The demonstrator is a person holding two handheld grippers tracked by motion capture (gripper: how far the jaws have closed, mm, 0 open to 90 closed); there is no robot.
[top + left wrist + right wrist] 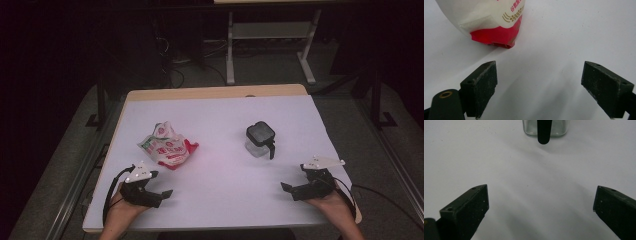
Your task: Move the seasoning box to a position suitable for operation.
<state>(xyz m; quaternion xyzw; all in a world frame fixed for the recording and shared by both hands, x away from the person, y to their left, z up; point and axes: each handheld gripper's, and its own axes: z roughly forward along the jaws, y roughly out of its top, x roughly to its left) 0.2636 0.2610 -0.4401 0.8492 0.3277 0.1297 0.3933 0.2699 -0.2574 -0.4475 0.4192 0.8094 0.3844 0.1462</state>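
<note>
so, bag: a crumpled white and red snack bag (167,148) lies on the left half of the white table (220,200), apart from everything else; in the left gripper view its red bottom edge (495,37) sits just ahead of the jaws.
jar: a small clear jar with a black lid (260,138) stands right of centre, a black handle hanging down its near side; in the right gripper view the glass base and handle tip (544,132) are straight ahead.
left gripper: left gripper (159,196) rests near the front edge, jaws spread wide, nothing between them.
right gripper: right gripper (291,190) rests at the front right, jaws likewise wide apart and empty.
risk, bag: the film looks light and slippery, so a push from one jaw would likely slide it instead of catching it; a pinch on a loose fold could tear or slip.
risk, jar: a nudge to the handle might spin or tip the jar.
hidden: the bag's upper part is cut off in the left gripper view; its print is too small to read from above.
unclear: whether the jar holds anything, and whether its lid is locked.
</note>
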